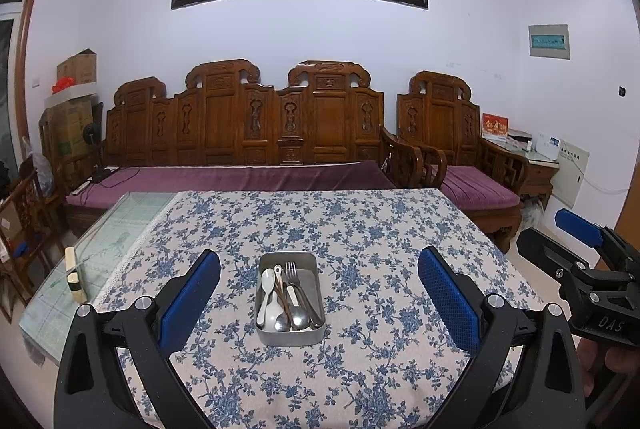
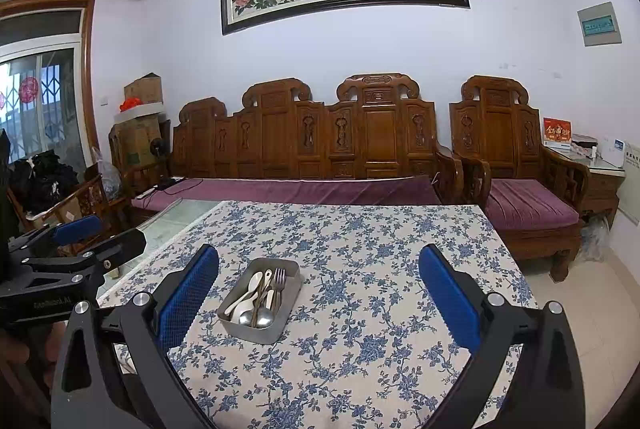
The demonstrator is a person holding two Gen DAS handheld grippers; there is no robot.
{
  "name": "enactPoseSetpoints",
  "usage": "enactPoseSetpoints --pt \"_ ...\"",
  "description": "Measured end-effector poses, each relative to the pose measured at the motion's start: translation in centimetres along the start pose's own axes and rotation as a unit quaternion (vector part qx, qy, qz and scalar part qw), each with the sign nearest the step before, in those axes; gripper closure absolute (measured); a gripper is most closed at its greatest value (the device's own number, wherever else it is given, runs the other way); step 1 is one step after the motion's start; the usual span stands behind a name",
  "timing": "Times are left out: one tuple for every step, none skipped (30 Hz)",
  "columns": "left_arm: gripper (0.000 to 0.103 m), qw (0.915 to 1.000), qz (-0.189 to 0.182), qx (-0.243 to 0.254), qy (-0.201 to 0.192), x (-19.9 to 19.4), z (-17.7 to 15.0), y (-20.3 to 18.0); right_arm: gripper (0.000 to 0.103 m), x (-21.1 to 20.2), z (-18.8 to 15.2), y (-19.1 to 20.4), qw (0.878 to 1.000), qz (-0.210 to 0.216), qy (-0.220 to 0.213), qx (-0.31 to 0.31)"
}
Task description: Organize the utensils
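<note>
I hold both tongs, left (image 1: 319, 303) and right (image 2: 319, 299), spread empty above the table (image 1: 380, 229), framing the utensil tin (image 1: 290, 339) for picking.

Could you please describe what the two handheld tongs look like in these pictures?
Both look alike. The left tongs and right tongs have matte black plastic frames with triangular cut-outs and round silver bolts at the joints. Each finger carries a long blue pad with a fine dotted grip texture. White lettering is printed on the black bodies. No cables or sleeves are visible.
</note>
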State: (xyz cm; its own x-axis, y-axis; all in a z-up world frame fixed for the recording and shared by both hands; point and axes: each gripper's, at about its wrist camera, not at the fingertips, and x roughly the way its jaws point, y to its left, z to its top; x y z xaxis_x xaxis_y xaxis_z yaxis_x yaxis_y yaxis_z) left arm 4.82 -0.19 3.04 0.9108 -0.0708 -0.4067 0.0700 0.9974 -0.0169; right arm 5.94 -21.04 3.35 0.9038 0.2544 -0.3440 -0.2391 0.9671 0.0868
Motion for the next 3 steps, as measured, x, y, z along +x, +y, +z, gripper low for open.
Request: enactPoseSetpoints --pt "0.007 1.0000 0.000 0.001 0.000 0.00 0.01 -0.02 0.003 -0.01 -0.03 0.00 1.000 0.000 0.000 0.000" --pt "0.007 1.0000 0.000 0.001 -0.001 0.00 0.03 -0.04 0.003 0.00 0.00 -0.01 1.000 0.000 0.000 0.000" --pt "0.007 1.0000 -0.001 0.002 0.000 0.01 0.03 -0.03 0.003 -0.01 -0.01 -0.05 1.000 -0.001 0.000 0.000"
